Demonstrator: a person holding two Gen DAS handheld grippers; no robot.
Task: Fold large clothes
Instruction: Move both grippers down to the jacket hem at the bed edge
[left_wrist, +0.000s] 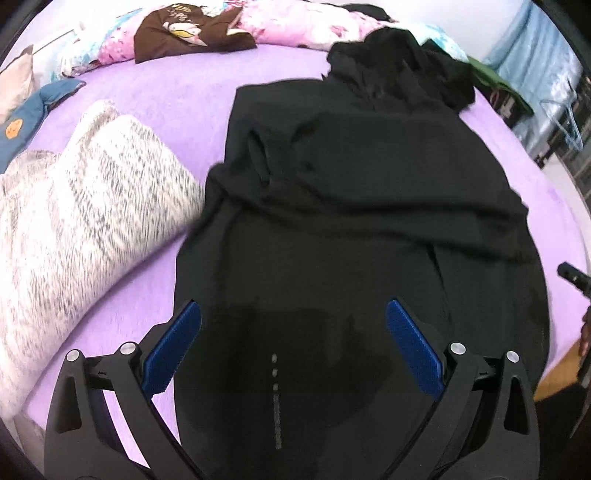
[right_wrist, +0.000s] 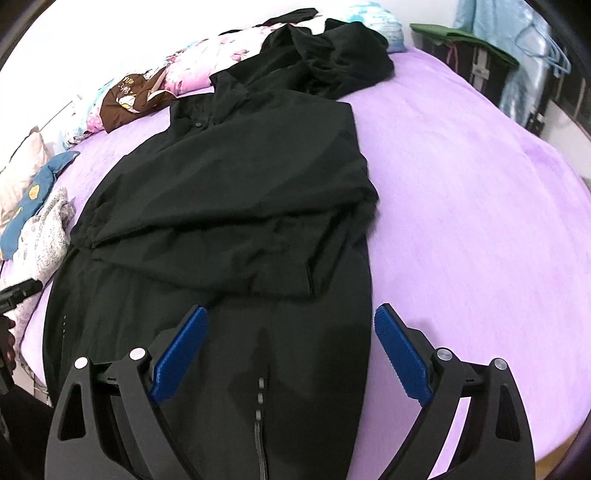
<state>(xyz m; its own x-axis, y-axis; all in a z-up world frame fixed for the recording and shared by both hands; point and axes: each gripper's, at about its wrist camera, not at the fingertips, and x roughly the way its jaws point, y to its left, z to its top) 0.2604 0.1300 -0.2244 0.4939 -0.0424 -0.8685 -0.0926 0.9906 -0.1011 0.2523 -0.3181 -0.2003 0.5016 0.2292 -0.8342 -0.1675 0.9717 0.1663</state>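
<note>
A large black garment (left_wrist: 351, 206) lies lengthwise on the purple bed (left_wrist: 162, 103), its hood bunched at the far end and one side folded over the middle. It also shows in the right wrist view (right_wrist: 236, 199). My left gripper (left_wrist: 293, 314) is open and empty, hovering over the garment's near end. My right gripper (right_wrist: 291, 321) is open and empty, over the same near end, close to the garment's right edge. Each gripper's tip shows at the edge of the other's view.
A grey-white knitted garment (left_wrist: 81, 210) lies left of the black one. A brown printed garment (left_wrist: 188, 33), a floral quilt (left_wrist: 295, 22) and a blue item (left_wrist: 33, 114) lie at the far side. The bed's right part (right_wrist: 480, 206) is bare purple cover.
</note>
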